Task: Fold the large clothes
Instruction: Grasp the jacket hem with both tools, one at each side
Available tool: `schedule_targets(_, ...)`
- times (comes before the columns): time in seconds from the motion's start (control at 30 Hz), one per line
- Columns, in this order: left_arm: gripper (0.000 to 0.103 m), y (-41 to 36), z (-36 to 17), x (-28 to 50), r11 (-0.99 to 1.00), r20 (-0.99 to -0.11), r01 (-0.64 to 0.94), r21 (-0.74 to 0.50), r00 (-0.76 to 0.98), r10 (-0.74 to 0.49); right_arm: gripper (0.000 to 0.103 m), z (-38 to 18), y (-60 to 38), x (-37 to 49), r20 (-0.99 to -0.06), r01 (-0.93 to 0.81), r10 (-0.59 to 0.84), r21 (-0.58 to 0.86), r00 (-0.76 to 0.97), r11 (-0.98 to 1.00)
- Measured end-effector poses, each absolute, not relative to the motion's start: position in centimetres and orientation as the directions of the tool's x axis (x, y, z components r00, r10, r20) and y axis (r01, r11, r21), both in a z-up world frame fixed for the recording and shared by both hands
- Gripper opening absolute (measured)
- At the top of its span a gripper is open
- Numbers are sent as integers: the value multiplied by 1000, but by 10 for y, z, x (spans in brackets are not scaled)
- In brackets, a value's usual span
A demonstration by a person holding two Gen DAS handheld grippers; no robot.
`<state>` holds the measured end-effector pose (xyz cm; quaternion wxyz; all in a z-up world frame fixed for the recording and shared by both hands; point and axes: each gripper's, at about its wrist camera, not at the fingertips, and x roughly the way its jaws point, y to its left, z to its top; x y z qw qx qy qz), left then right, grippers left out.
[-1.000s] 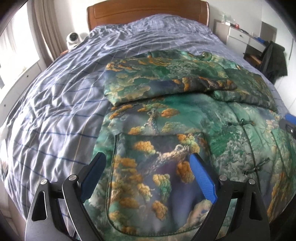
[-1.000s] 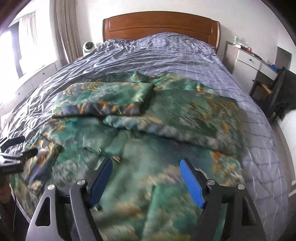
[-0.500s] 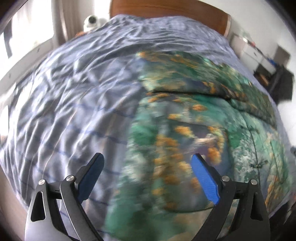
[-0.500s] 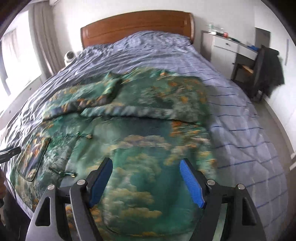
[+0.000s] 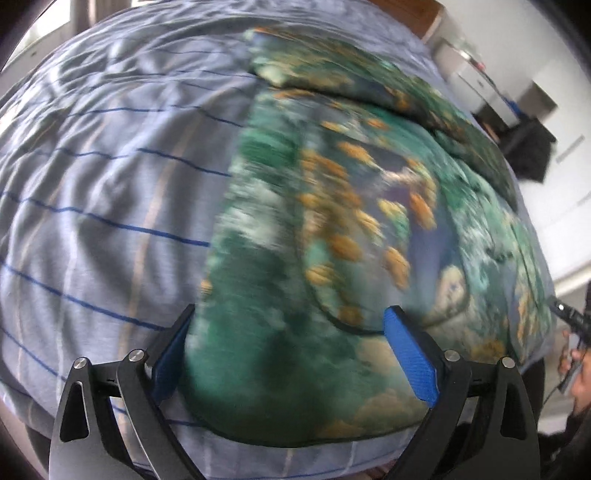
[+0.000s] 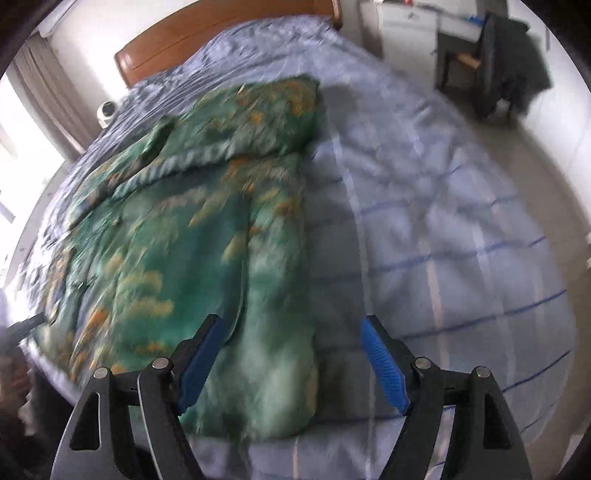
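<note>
A large green jacket [image 5: 351, 221] with a gold and orange landscape print lies flat on the bed, its sleeves folded across the upper part. My left gripper [image 5: 291, 321] is open and hangs low over the jacket's near left hem corner, which shows between its blue pads. In the right wrist view the jacket [image 6: 184, 240] fills the left half. My right gripper [image 6: 291, 325] is open over the near right hem corner, whose edge lies between the fingers. Both views are blurred, so I cannot tell whether the pads touch the cloth.
The blue-grey checked duvet [image 6: 443, 240] covers the bed up to a wooden headboard [image 6: 221, 40]. A white dresser [image 6: 406, 33] and a chair with dark clothes [image 6: 509, 74] stand to the right. A hand with the other gripper [image 5: 570, 325] shows at the right edge.
Both grippers have swung apart and lower: the left toward the jacket's left hem corner, the right toward its right hem corner. Both have tilted downward and stayed open.
</note>
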<state>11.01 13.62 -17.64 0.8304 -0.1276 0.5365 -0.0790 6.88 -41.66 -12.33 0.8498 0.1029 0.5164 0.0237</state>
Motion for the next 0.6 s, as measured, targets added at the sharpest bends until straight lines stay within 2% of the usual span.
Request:
schedule_targets(0.07, 96, 130, -177, 109, 961, -876, 16, -277, 408, -259, 80, -133, -413, 66, -877, 28, 193, 228, 440, 973)
schedule_targets(0.13, 96, 129, -177, 108, 961, -877, 26, -277, 403, -264, 80, -142, -404, 65, -892, -13, 162, 173, 422, 985)
schedule_targets(0.17, 91, 129, -177, 107, 958, -877, 23, -286, 395, -272, 80, -145, -401, 65, -897, -29, 159, 161, 412, 986)
schedule_targets(0.23, 78, 129, -174, 104, 957, -882, 17, -290, 383, -274, 80, -150, -396, 65, -900, -58, 214, 208, 380, 976)
schedule_targets(0.3, 45, 129, -170, 102, 962, -892, 22, -272, 370, -261, 80, -149, -393, 64, -900, -76, 254, 243, 355, 967)
schedule_targets(0.33, 39, 129, -167, 100, 966, -896, 21, -259, 368, -248, 68, -147, -391, 64, -902, -87, 246, 230, 355, 969)
schedule_targets(0.37, 27, 132, -166, 99, 967, -898, 19, -254, 368, -243, 49, -144, -388, 63, -906, -101, 234, 211, 354, 972)
schedule_targets(0.4, 19, 133, -163, 98, 966, -898, 12, -257, 367, -243, 38, -142, -387, 64, -907, -102, 224, 201, 357, 974)
schedule_targets(0.43, 17, 135, -160, 98, 965, -896, 4, -264, 370, -246, 28, -139, -388, 64, -906, -94, 222, 202, 360, 975)
schedule_targets(0.47, 15, 135, -156, 98, 963, -894, -3, -268, 374, -248, 22, -135, -391, 65, -902, -79, 235, 221, 363, 972)
schedule_targets(0.6, 12, 139, -139, 93, 961, -878, -7, -276, 410, -249, 17, -116, -396, 65, -874, -62, 270, 268, 404, 961)
